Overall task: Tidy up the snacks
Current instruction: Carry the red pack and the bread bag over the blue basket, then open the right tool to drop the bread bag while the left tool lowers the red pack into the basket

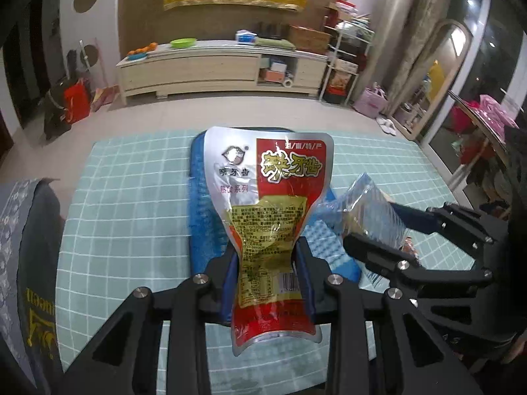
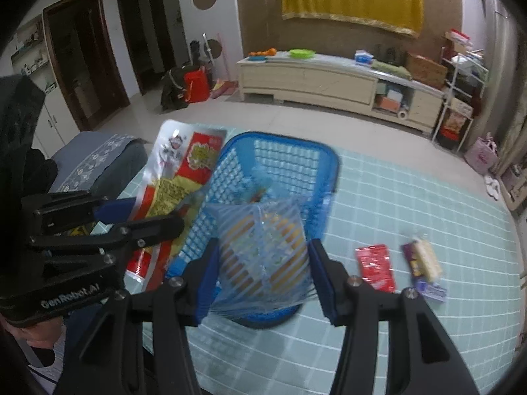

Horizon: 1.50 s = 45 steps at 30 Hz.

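Silver-and-red foil is pinched between the fingers of the left hand-held gripper [image 1: 268,263]: a snack pouch [image 1: 266,227], long axis running away from the camera, large yellow Chinese characters and a barcode legible. A striped clear packet [image 2: 263,250] is clamped by the right hand-held gripper [image 2: 262,276], held over the blue basket [image 2: 280,168] on the checked counter [image 2: 411,197]. "GenRobot.AI" is printed on the left gripper's body. A red sachet [image 2: 375,266] lies right of the basket.
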### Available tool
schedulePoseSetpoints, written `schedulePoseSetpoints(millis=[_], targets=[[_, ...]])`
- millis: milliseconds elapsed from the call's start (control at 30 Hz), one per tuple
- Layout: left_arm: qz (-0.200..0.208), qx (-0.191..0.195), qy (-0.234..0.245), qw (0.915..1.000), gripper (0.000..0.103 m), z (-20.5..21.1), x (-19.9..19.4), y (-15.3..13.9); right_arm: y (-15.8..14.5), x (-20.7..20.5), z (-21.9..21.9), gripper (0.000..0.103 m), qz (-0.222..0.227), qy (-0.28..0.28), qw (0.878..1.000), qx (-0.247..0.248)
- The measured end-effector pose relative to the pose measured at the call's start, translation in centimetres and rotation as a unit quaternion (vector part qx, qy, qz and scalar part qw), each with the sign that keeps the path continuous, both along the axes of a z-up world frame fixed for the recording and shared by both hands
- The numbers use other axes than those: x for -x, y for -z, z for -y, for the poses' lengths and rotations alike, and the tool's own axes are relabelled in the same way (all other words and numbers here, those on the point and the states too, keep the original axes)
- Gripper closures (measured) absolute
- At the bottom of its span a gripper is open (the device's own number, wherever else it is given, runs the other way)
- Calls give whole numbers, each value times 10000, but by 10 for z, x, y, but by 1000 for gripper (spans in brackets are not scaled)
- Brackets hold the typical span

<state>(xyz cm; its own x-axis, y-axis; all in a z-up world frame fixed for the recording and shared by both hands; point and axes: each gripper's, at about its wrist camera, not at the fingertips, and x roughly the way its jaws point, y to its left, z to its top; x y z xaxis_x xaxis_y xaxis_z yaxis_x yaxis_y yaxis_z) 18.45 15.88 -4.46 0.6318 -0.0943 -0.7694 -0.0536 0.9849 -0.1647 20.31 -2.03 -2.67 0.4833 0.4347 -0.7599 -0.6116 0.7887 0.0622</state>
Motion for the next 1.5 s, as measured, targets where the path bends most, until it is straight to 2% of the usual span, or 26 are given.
schedulePoseSetpoints(millis=[300, 633, 733, 767, 1133, 1500], targets=[[-101, 125, -255, 9995, 73, -44, 0, 10, 26, -8, -42, 46, -430, -33, 9990, 151], [-98, 222, -353, 9991, 73, -53, 4, 13, 48, -17, -65, 44, -882, -153, 9956, 273], [-121, 252, -389, 9989, 73, -52, 5, 14, 47, -18, -60, 21, -835, -155, 9961, 220], [-125, 255, -385, 9989, 73, -50, 7, 13, 44, -17, -55, 18, -823, -126, 9965, 120], [-49, 233, -220, 9995, 73, -30, 11, 0, 12, -10, -16, 17, -451, 486, 9978, 0], [-40, 71, 66, 9999, 73, 0, -4, 3, 9, -11, 12, 17, -159, 904, 9957, 127]])
